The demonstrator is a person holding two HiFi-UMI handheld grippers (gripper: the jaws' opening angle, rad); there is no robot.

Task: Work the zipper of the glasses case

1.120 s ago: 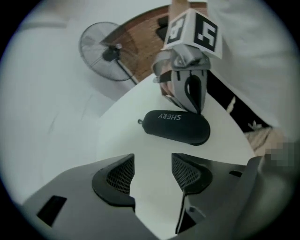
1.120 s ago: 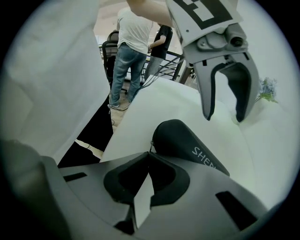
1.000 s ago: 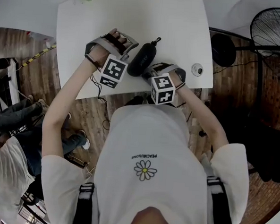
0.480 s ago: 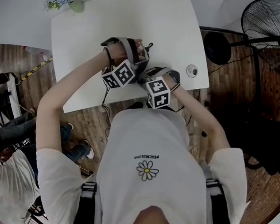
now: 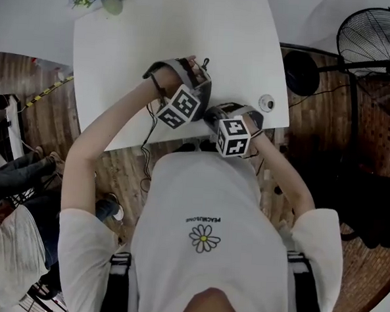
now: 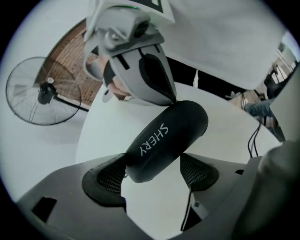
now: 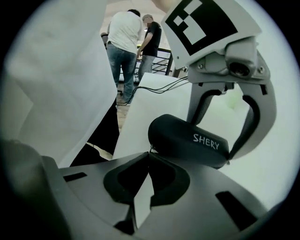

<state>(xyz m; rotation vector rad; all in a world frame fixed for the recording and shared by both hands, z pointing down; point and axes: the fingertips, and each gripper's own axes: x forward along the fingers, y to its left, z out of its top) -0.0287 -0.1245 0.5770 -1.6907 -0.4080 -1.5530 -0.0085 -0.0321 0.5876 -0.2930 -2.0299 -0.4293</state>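
Free table (image 5: 136,43) far side; flower vase (image 5: 111,3) @ corner

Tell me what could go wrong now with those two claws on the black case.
1. The left claw has just been opening, with the glasses case between its jaws but not clamped. If the right claw tugs, the case may slide across the table.
2. The right claw seems to pinch only the tiny zipper pull by its tips, so it may slip off.
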